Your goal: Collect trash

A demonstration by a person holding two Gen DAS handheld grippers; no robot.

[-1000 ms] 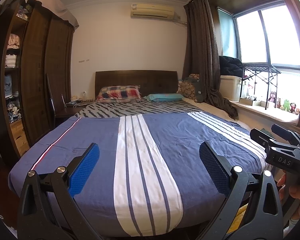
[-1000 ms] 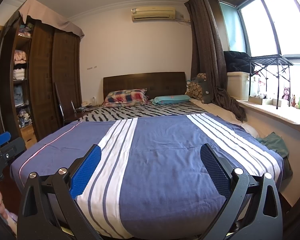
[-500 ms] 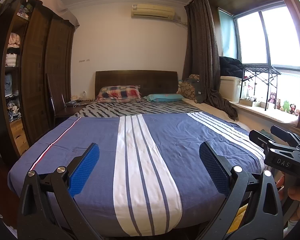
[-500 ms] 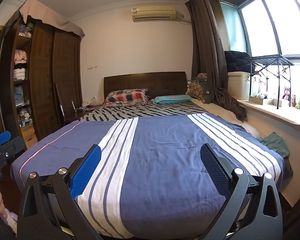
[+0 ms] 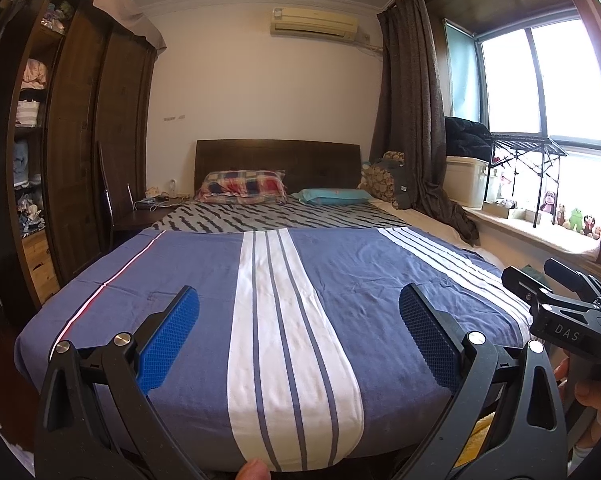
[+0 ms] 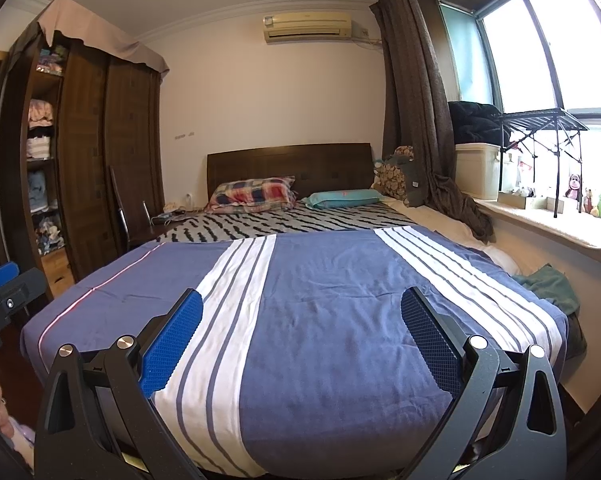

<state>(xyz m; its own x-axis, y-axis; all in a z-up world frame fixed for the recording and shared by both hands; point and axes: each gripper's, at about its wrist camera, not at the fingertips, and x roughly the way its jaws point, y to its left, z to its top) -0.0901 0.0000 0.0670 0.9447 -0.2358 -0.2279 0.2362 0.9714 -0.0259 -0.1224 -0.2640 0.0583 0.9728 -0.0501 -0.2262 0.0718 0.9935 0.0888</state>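
Trash isn't clearly visible in either view, so handling is guesswork for now. Landmark is the bed, blue cover w/ white stripes, filling the middle of both views.

Going left to right: left of the bed stands a dark wardrobe w/ open shelves of folded clothes. Between wardrobe and headboard sits a nightstand carrying small clutter and cables; too small to tell if any of it is rubbish. At the head of the bed lie a plaid pillow and a teal pillow. Right of the bed, a curtain hangs down onto the mattress edge, then a windowsill w/ a storage box, a rack and small toys. A green cloth lies crumpled at the bed's right side, prob. laundry, not trash.

Left gripper hovers over the foot of the bed, fingers spread wide, nothing between them. Right gripper same: spread wide, empty, also over the foot end.

Judgement: likeliest candidates are scraps on the nightstand, i.e. paper or wrappers. Those would be light, soft, easily crushed, maybe slippery if plastic. Best to pinch at a bunched fold or edge rather than a flat face, w/ gentle closing pressure. Cover itself looks bare.
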